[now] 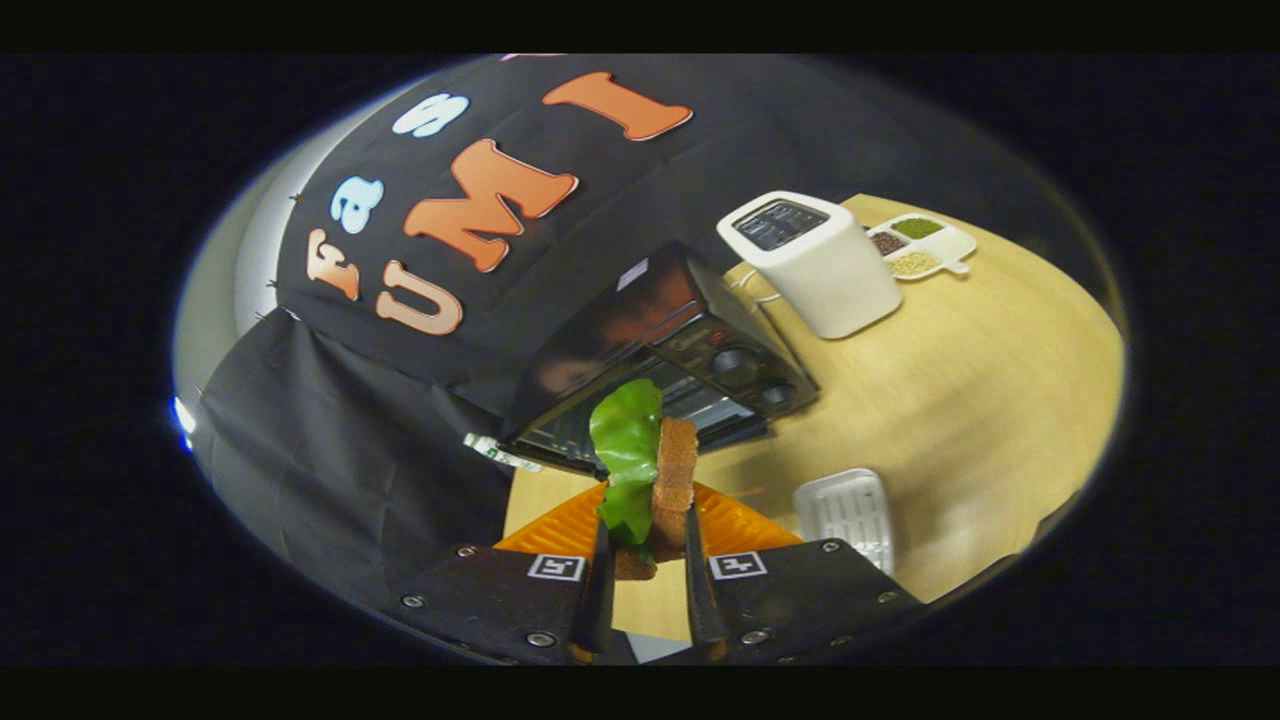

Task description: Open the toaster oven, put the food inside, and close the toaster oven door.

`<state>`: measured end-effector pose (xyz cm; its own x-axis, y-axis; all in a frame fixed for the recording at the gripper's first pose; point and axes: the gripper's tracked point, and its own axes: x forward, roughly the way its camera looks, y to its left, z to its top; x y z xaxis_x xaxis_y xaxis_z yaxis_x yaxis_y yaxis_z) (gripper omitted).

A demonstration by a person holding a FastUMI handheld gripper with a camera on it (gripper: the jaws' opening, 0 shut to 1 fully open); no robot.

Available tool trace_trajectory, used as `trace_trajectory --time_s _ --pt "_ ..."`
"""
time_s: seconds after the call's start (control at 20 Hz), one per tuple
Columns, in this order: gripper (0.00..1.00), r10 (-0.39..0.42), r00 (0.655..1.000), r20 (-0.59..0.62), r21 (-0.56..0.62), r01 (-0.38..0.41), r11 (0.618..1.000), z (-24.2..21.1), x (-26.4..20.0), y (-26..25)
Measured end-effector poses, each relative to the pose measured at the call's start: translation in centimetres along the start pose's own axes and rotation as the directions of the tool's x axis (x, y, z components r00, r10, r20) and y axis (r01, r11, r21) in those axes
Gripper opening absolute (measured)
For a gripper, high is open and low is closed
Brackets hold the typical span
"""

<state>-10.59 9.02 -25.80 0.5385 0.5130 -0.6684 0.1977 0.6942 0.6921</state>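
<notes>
The gripper (645,560) holds a sandwich (655,480) upright, both fingers pressed on it; an orange tray (740,520) lies beneath; the toaster oven (665,350) stands just beyond; a white toaster (815,265) sits farther off on the table (980,400).

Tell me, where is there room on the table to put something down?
Bare wood lies between the white toaster, the toaster oven and the small white tray. It is crowded just ahead of the tongs, shut on the sandwich.

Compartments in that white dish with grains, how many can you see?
3 in the white dish behind the white toaster: one green, one dark reddish, one pale. More may be hidden behind the toaster.
</notes>
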Motion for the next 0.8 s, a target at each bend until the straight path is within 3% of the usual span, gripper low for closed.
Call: trace_trajectory --time_s 0.35,0.55,0.8 --pt "0.31 0.068 0.995 0.071 0.174 -0.08 0.981 -0.7 7.5 2.5" --pt "0.31 0.043 0.992 0.115 0.245 -0.07 0.967 -0.4 11.6 1.3" --pt "0.31 0.052 0.976 0.21 0.314 -0.118 0.942 1.7 14.6 0.9"
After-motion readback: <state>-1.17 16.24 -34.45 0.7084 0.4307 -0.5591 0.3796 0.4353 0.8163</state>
